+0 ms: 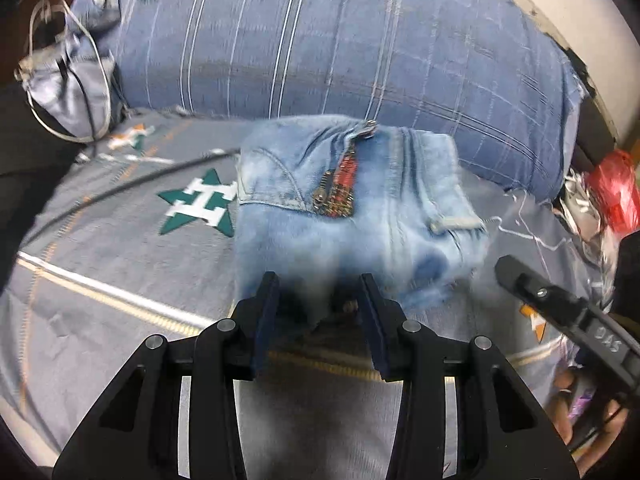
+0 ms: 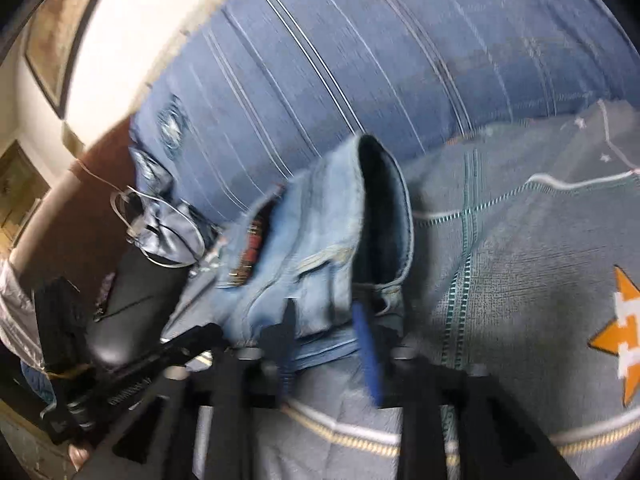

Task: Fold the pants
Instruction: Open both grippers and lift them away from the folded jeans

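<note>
On the grey printed bedsheet (image 1: 100, 248), near the blue striped pillow (image 1: 320, 48), the faded blue denim pants (image 1: 340, 200) lie folded compact. Both my left tool (image 1: 318, 292) and right tool (image 2: 324, 316) stand spread, pinching nothing; next I'd judge only tidying remains.

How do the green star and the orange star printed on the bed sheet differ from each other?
The green star is dark teal, while the orange star is bright orange. The green star lies left of the folded jeans, close to their edge; the orange star lies to their right, well away. The green star shows whole in the left view; the orange star is cut off at the right view's edge. Both carry a white blocky letter in the middle.
</note>
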A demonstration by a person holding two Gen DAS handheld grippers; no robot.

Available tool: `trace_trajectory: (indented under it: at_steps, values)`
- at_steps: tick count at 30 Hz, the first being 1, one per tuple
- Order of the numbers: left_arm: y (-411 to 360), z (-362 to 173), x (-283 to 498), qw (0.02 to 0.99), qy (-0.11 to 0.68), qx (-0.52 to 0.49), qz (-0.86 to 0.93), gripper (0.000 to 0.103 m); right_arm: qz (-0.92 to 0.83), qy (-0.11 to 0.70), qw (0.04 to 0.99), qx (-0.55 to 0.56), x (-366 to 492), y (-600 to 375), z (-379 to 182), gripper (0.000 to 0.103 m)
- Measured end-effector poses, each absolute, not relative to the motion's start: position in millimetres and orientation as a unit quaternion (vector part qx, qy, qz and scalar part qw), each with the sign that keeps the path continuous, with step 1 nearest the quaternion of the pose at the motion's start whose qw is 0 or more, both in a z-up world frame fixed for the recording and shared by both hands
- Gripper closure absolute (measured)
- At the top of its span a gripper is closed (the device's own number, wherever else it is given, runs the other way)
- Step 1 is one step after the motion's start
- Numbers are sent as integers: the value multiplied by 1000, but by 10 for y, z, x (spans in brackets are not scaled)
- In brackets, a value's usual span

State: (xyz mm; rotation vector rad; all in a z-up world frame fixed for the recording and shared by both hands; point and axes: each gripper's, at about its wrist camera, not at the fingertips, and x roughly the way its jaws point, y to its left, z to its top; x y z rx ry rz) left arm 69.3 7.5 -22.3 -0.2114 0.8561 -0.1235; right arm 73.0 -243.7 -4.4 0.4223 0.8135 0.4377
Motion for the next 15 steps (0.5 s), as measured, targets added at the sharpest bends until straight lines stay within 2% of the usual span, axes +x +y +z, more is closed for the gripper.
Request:
trace_trajectory:
  at_steps: [6, 15]
  values:
    - [-60, -49, 163, 936, 351, -22, -30, 63, 201, 380, 877, 213, 242, -2455, -97, 62]
    - [-37, 35, -129, 950, 311, 2, -5, 63, 194, 386, 878, 208, 50, -2200, -94, 62]
